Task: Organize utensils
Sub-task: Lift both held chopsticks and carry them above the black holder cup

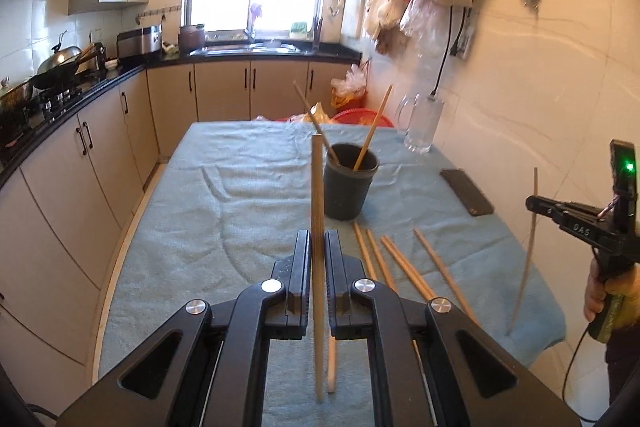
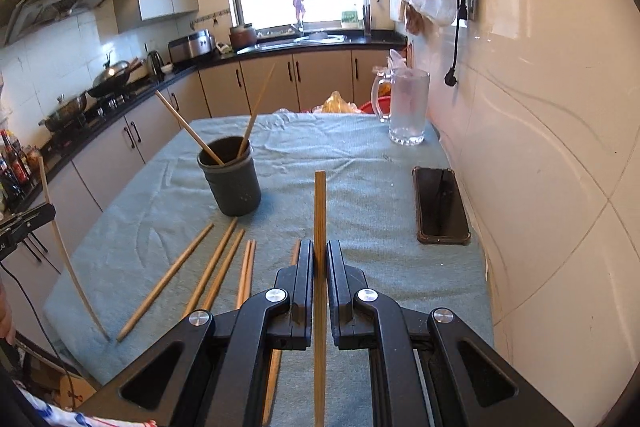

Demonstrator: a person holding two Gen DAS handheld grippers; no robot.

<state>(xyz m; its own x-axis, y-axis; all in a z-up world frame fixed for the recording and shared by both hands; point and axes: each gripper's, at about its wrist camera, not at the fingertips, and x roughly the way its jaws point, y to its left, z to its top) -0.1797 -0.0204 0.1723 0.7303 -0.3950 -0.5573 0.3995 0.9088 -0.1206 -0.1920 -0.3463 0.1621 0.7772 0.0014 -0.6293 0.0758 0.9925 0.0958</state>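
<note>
A dark round holder (image 1: pixel 350 183) (image 2: pixel 230 179) stands on the blue towel-covered table with two chopsticks (image 1: pixel 370 137) leaning in it. My left gripper (image 1: pixel 318 239) is shut on one upright wooden chopstick (image 1: pixel 317 195), held above the table in front of the holder. My right gripper (image 2: pixel 320 247) is shut on another upright chopstick (image 2: pixel 320 203), to the right of the holder. Several loose chopsticks (image 1: pixel 404 267) (image 2: pixel 212 267) lie on the towel near the front edge. In the left wrist view the right gripper (image 1: pixel 534 205) shows at the far right, clamping its chopstick.
A black phone (image 2: pixel 440 205) lies on the towel by the tiled wall on the right. A glass mug (image 2: pixel 408 107) stands at the back right corner. Kitchen counters with a stove and pans run along the left. A person's hand (image 1: pixel 600 291) grips the right tool.
</note>
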